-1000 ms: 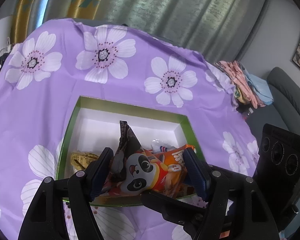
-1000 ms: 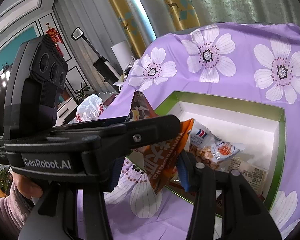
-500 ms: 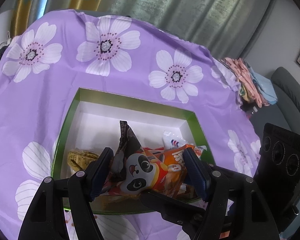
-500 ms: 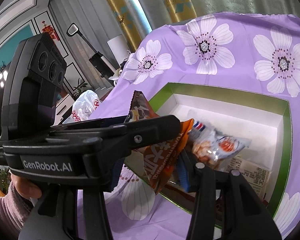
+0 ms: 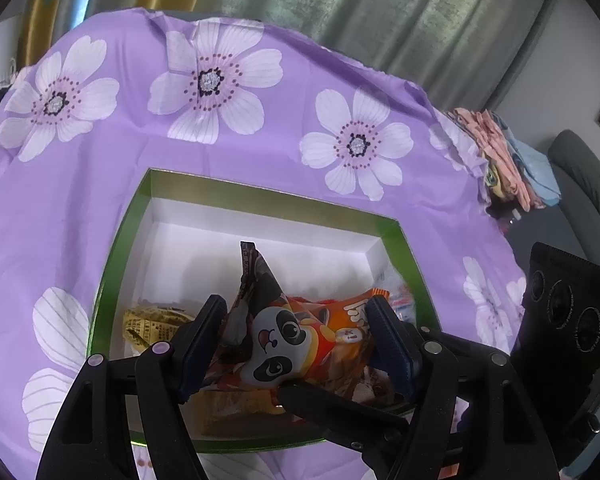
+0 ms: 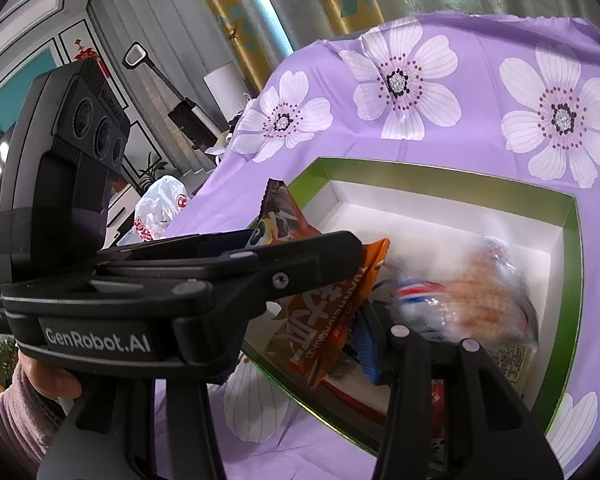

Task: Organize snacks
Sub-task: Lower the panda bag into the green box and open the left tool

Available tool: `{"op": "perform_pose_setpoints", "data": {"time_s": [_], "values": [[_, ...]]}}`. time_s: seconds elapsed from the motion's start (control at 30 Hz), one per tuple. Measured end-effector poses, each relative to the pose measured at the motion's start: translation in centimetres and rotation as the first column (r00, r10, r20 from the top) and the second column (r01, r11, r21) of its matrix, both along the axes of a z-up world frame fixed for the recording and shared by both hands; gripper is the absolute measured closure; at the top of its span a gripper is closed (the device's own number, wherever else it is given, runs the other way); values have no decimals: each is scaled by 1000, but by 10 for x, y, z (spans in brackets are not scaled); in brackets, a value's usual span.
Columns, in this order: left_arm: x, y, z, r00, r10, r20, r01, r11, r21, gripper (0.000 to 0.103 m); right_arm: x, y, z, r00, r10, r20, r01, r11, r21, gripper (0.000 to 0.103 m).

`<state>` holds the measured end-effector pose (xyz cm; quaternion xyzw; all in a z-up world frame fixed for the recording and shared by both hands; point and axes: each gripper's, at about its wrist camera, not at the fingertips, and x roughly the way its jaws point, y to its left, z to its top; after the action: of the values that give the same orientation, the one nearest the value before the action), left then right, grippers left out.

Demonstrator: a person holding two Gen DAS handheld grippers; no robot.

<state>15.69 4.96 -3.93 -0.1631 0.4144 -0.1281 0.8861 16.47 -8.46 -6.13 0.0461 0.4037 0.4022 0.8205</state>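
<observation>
An orange snack bag with a panda face (image 5: 284,344) hangs over the near part of an open box with a green rim (image 5: 268,194) and a white inside. My left gripper (image 5: 296,308) is shut on the bag's sides. In the right wrist view the bag's orange end (image 6: 324,320) sits between the fingers of my right gripper (image 6: 300,344), which is shut on it; its left finger is hidden behind the left gripper's body (image 6: 180,280). A yellow packet (image 5: 152,320) and a clear biscuit packet (image 6: 472,296), blurred, lie in the box (image 6: 440,168).
The box rests on a purple cloth with white flowers (image 5: 204,80). Folded clothes (image 5: 508,160) and a grey sofa (image 5: 580,184) are at the right. A white plastic bag (image 6: 160,212) lies beyond the table's left edge. A hand in a pink sleeve (image 6: 4,420) holds the left gripper.
Both grippers have sunk a little toward the box with the panda bag still held between them. The clear biscuit packet now looks blurred and slightly shifted.
</observation>
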Motion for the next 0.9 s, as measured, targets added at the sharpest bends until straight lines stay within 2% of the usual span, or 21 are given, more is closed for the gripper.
{"op": "perform_pose_setpoints", "data": {"time_s": [0.9], "values": [[10, -3, -12, 998, 12, -59, -11, 1000, 17, 30, 10, 1, -11, 999, 10, -48, -11, 1000, -26, 54]]}}
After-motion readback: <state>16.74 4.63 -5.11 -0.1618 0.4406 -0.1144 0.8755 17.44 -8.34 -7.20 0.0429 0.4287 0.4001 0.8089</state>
